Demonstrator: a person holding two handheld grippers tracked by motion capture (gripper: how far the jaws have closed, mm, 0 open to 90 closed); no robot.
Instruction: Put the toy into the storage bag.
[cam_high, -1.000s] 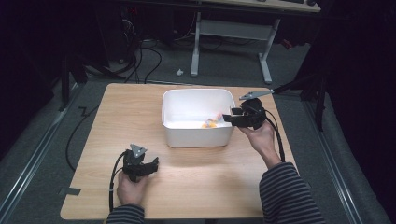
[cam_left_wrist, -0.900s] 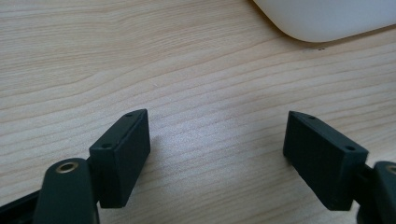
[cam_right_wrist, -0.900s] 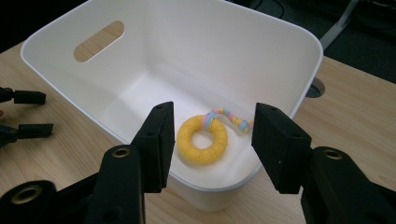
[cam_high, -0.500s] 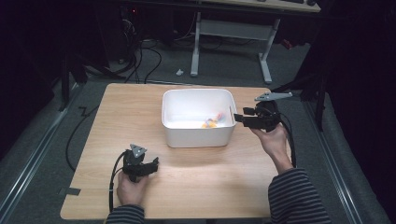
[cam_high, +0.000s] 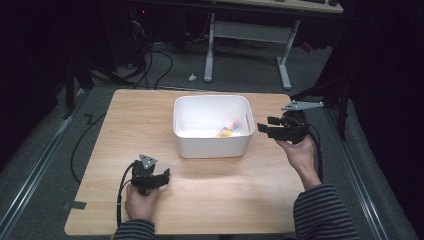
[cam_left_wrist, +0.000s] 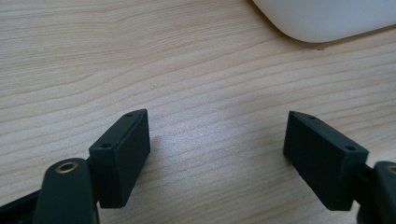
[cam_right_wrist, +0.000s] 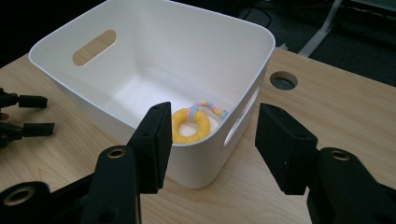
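1. The ring toy (cam_right_wrist: 190, 122) lies inside the white bin (cam_right_wrist: 116, 56), by its near wall.
2. It looks light and soft; pinching across its band seems best.
3. The right gripper (cam_right_wrist: 210, 140) is spread and empty beside the bin.
4. The left gripper (cam_left_wrist: 217, 154) is spread above the bare table (cam_left_wrist: 70, 60).

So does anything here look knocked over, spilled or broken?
Nothing stands out. The white bin sits upright on the table, a yellow ring toy lies inside it, and both grippers are open.
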